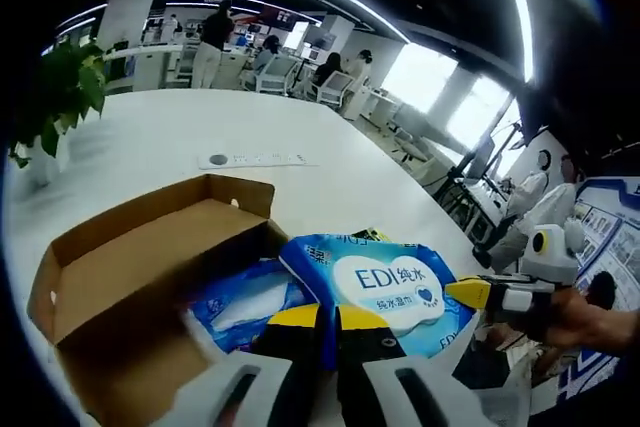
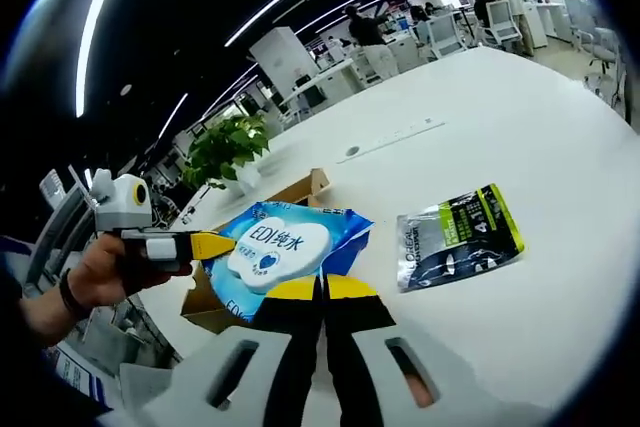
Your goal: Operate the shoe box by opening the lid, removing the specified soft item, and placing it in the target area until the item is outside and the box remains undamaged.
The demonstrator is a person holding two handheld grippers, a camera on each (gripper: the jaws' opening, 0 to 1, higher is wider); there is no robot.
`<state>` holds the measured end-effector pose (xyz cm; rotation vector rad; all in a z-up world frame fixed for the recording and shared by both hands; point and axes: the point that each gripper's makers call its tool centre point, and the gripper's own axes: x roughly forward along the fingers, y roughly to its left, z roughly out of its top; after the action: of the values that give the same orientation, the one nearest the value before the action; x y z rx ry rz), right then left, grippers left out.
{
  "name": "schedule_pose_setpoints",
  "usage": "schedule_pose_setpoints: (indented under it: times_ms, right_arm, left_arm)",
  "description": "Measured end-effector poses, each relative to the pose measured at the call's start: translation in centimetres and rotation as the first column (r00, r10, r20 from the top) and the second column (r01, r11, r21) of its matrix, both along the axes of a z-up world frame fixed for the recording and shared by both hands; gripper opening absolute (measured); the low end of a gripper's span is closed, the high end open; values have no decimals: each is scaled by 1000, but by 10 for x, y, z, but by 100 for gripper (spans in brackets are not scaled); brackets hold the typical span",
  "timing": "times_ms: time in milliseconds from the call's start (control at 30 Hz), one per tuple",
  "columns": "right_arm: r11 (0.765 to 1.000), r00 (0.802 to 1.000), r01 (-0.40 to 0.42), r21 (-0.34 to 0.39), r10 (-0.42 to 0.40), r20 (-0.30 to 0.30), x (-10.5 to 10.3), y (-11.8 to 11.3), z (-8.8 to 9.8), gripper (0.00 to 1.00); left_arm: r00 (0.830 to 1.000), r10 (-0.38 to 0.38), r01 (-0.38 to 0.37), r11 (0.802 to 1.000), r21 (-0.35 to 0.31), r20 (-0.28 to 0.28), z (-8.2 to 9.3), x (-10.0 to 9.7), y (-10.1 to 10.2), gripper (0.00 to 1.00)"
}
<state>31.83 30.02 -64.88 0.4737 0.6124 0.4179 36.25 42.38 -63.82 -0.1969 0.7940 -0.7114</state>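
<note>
Left tongs [image 1: 327, 319] are being pressed together on the near edge of the wet-wipes pack [image 1: 385, 292], yellow tips pinching the blue plastic film. In the right gripper view the right tongs [image 2: 322, 290] are likewise being closed, yellow tips clamped on the pack's [image 2: 285, 247] edge. The pack is being held lifted between both tongs, above the table [image 1: 180, 137] and just beside the open shoe box [image 1: 130, 267]; it is soft, glossy, blue, with a white oval label. The box is plain brown cardboard, rectangular, lid folded back, corrugated edges showing; another blue-and-white soft pack [image 1: 245, 302] is lying inside it. In the right gripper view the box [image 2: 300, 190] is sitting behind the lifted pack, partly hidden.

A dark foil pouch [image 2: 460, 237] with a green-yellow edge is lying flat on the white table [image 2: 520, 127], right of the pack, well apart from the box. A white power strip [image 1: 255, 160] is lying farther back. A potted green plant [image 1: 60, 97] is standing at the far left.
</note>
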Motion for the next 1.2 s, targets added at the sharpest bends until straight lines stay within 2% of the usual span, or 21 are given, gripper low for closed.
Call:
schedule_pose_setpoints:
  times_ms: [233, 533, 733, 933, 1200]
  right_arm:
    - [998, 998, 58, -1, -58, -9, -10, -30, -4, 0]
    - [991, 991, 130, -10, -130, -35, -24, -75, -13, 0]
    - [987, 986, 161, -18, -162, -50, -25, -98, -19, 0]
    - [986, 985, 160, -36, -162, -60, -12, -109, -26, 0]
    - [986, 985, 153, -67, -158, -74, 26, -123, -37, 0]
  left_arm:
    - [998, -65, 65, 998, 3, -10, -4, 0, -34, 3]
    - [986, -164, 164, 986, 12, -22, -13, -4, -87, 3]
    - [981, -194, 194, 981, 15, -30, -18, -5, -107, 3]
    - [981, -193, 193, 980, 36, -17, -21, 0, -116, 3]
    - [991, -135, 135, 990, 30, -19, -25, 10, -117, 3]
